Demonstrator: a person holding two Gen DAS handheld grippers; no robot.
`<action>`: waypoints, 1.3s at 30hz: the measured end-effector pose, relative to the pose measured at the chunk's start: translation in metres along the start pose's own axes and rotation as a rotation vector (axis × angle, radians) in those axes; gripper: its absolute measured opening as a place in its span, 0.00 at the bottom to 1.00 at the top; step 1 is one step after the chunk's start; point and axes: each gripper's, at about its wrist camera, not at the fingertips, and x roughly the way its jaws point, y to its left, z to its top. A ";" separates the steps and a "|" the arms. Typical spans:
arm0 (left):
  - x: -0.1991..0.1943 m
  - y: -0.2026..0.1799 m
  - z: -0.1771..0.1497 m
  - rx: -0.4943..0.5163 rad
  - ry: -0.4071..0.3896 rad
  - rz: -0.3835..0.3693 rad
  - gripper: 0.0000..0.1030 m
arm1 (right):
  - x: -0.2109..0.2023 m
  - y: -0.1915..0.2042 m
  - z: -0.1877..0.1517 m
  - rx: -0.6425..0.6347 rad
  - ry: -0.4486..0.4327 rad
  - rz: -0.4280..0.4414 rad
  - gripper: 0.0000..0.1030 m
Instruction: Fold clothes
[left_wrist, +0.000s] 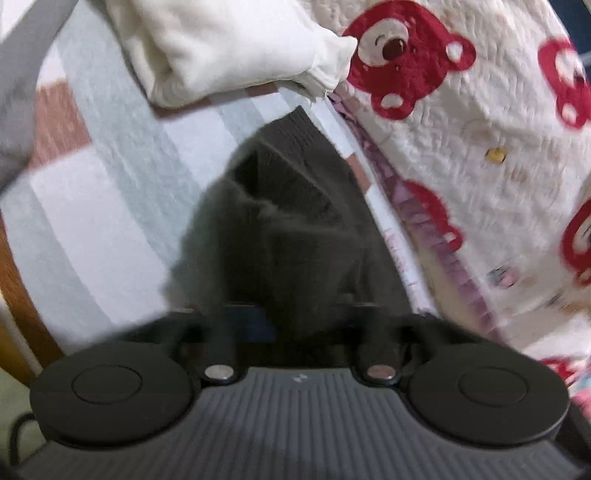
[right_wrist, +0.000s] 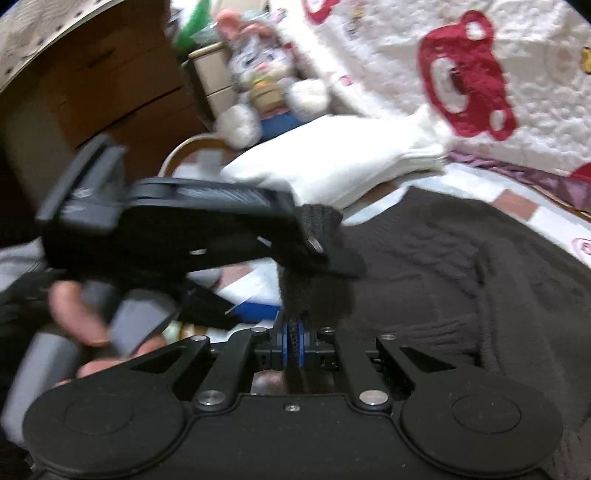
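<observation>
A dark brown knit sweater (right_wrist: 461, 277) lies spread on the bed. My right gripper (right_wrist: 295, 332) is shut on a raised fold of its sleeve. Just above, my left gripper (right_wrist: 325, 251) comes in from the left and pinches the same sleeve, the ribbed cuff (right_wrist: 319, 218) sticking out past its tip. In the left wrist view the sweater (left_wrist: 288, 221) bunches over my left gripper (left_wrist: 299, 310) and hides its fingertips; the cuff (left_wrist: 295, 129) points away from me. Both views are blurred.
A folded white garment (left_wrist: 221, 48) (right_wrist: 332, 166) lies beyond the sweater on the striped sheet (left_wrist: 110, 184). A bear-print quilt (left_wrist: 461, 129) (right_wrist: 480, 74) is heaped on the right. A plush toy (right_wrist: 258, 74) and wooden drawers (right_wrist: 110, 81) stand behind. A hand (right_wrist: 81, 314) grips the left handle.
</observation>
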 end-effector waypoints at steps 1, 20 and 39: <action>-0.001 -0.003 -0.002 0.027 -0.013 0.022 0.15 | -0.011 -0.001 -0.003 -0.009 0.002 -0.009 0.07; 0.041 -0.130 -0.079 0.412 0.117 -0.162 0.13 | -0.188 -0.126 -0.118 0.330 -0.010 -0.612 0.42; 0.093 -0.237 -0.212 0.731 0.516 -0.324 0.13 | -0.245 -0.154 -0.234 0.814 -0.302 -0.442 0.55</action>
